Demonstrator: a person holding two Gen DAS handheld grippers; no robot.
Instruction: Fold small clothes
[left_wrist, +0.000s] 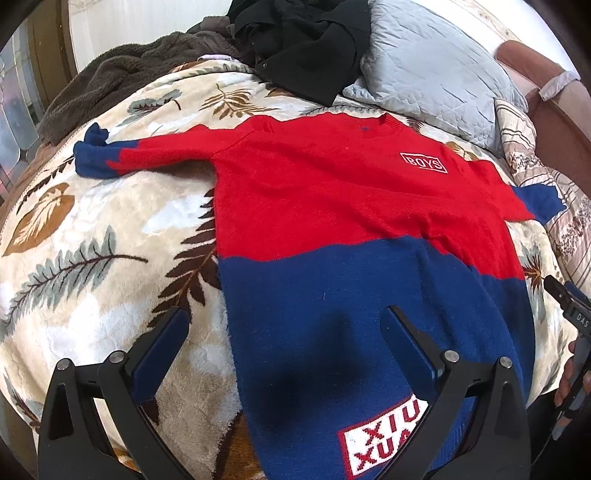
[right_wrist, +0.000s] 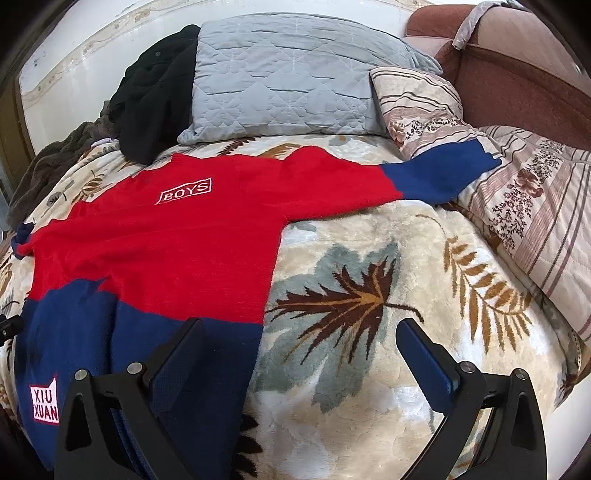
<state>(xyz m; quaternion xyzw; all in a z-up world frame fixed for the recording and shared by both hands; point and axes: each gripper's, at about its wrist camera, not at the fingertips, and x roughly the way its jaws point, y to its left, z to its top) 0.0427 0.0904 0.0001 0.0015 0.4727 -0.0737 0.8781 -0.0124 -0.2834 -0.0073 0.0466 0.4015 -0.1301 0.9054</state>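
Note:
A small red and blue sweater (left_wrist: 332, 206) lies flat, front up, on a leaf-patterned blanket (left_wrist: 92, 229), sleeves spread out to both sides. It has a white "BOYS" label on the chest and a "XIU XUAN" patch near the hem. My left gripper (left_wrist: 286, 317) is open and empty, hovering over the sweater's left hem edge. In the right wrist view the sweater (right_wrist: 166, 236) fills the left half. My right gripper (right_wrist: 301, 328) is open and empty over the sweater's right hem edge and the blanket (right_wrist: 369, 369). The right gripper also shows at the right edge of the left wrist view (left_wrist: 569, 306).
A grey quilted pillow (right_wrist: 288, 85) and a black garment (right_wrist: 155, 96) lie beyond the sweater's collar. A striped floral quilt (right_wrist: 517, 192) sits at the right, under the blue cuff. A brown fleece (left_wrist: 110, 81) lies at the far left. A reddish sofa (right_wrist: 517, 85) stands behind.

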